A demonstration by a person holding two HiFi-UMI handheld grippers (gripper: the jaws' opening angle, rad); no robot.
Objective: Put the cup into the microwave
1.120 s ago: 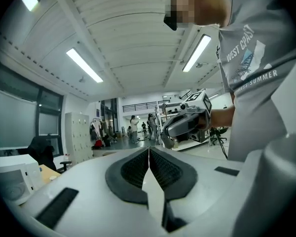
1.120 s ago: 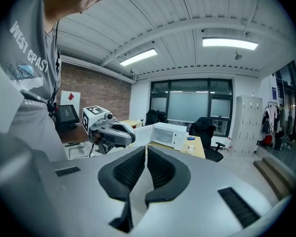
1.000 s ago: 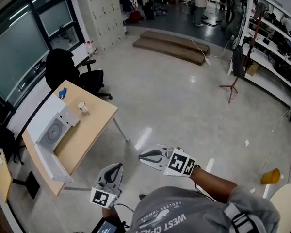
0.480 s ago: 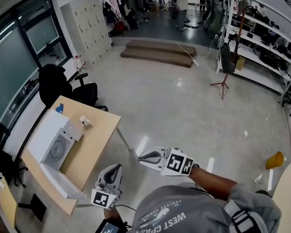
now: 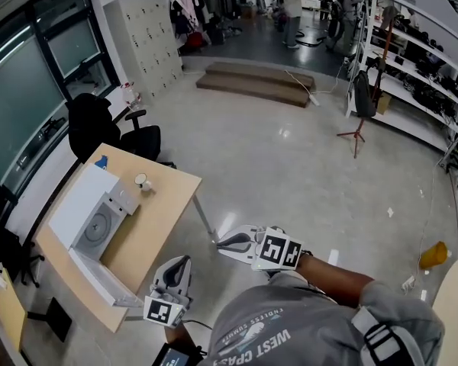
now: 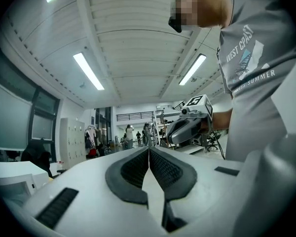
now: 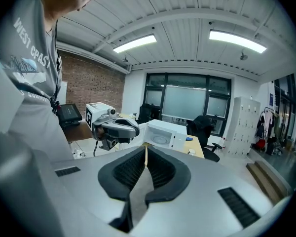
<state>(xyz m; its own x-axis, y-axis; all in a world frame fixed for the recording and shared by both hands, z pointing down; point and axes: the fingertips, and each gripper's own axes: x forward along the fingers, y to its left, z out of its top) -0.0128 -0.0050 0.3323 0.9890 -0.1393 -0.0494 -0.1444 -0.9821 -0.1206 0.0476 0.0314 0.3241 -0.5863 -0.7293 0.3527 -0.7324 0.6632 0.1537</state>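
Observation:
A small white cup [image 5: 141, 180] stands on the wooden table [image 5: 164, 208] beside the white microwave [image 5: 80, 204], whose door [image 5: 99, 275] hangs open toward me. Both grippers are off the table, over the floor, well short of the cup. My left gripper [image 5: 181, 261] is shut and empty, as is my right gripper [image 5: 220, 242]. The right gripper view looks past its closed jaws [image 7: 146, 149] at the microwave [image 7: 163, 134], the cup [image 7: 191, 152] and the left gripper [image 7: 113, 127]. In the left gripper view the jaws [image 6: 149, 148] meet, with the right gripper [image 6: 187, 127] beyond.
A black office chair [image 5: 99, 124] stands behind the table. Across the open floor are a low wooden platform [image 5: 252, 82], a tripod stand [image 5: 356, 136], shelving [image 5: 427, 90] on the right, lockers [image 5: 141, 40] and an orange object [image 5: 431, 255]. People stand far back.
The table and microwave have drawn nearer and shifted right in the head view as the person walks toward them. Both grippers stay shut and empty.

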